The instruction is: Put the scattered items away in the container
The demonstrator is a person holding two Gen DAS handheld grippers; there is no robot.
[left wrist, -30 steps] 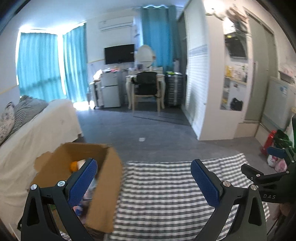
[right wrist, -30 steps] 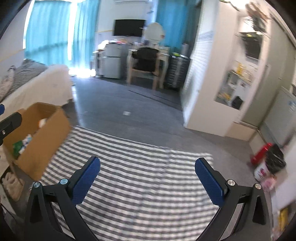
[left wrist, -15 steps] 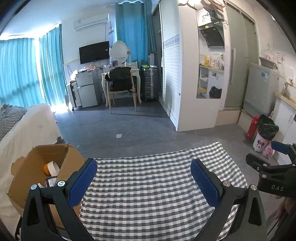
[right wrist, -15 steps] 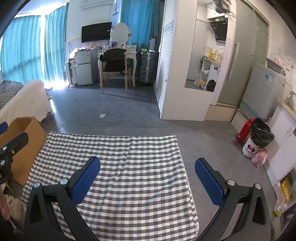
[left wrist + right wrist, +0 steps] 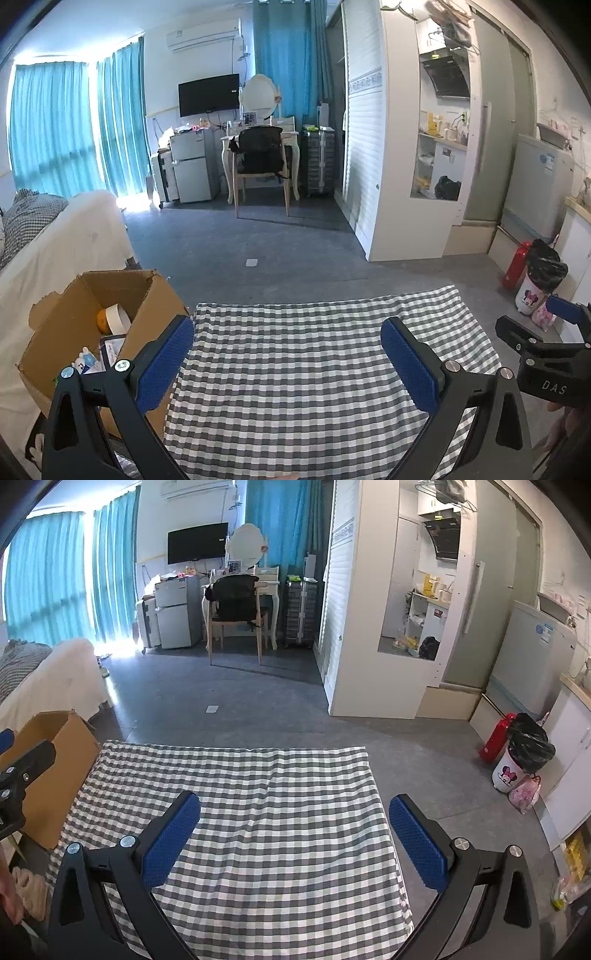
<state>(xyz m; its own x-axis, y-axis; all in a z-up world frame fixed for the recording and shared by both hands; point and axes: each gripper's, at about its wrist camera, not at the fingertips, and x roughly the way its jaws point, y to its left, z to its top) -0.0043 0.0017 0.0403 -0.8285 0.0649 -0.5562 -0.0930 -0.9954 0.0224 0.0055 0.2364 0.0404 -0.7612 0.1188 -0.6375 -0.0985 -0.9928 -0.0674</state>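
An open brown cardboard box (image 5: 155,306) stands at the left end of a table covered by a grey checked cloth (image 5: 295,350). Inside it I see a roll of tape (image 5: 116,317), an orange (image 5: 102,321) and some small packets. My left gripper (image 5: 288,358) hovers open over the cloth, its left finger beside the box's right wall, nothing between the fingers. My right gripper (image 5: 293,830) hangs open above the cloth (image 5: 258,794), empty, with the box (image 5: 55,746) off to its left. No loose items show on the cloth.
A bed with a white cover (image 5: 55,251) lies left of the box. Beyond the table, grey floor runs to a desk with a chair (image 5: 260,162) and a small fridge (image 5: 192,168). A bin with a black bag (image 5: 524,753) and a red bottle (image 5: 496,738) stand at right.
Both views swung right and steadied: the box slid left in each, and the cloth now fills the middle. Both grippers stayed open and empty.
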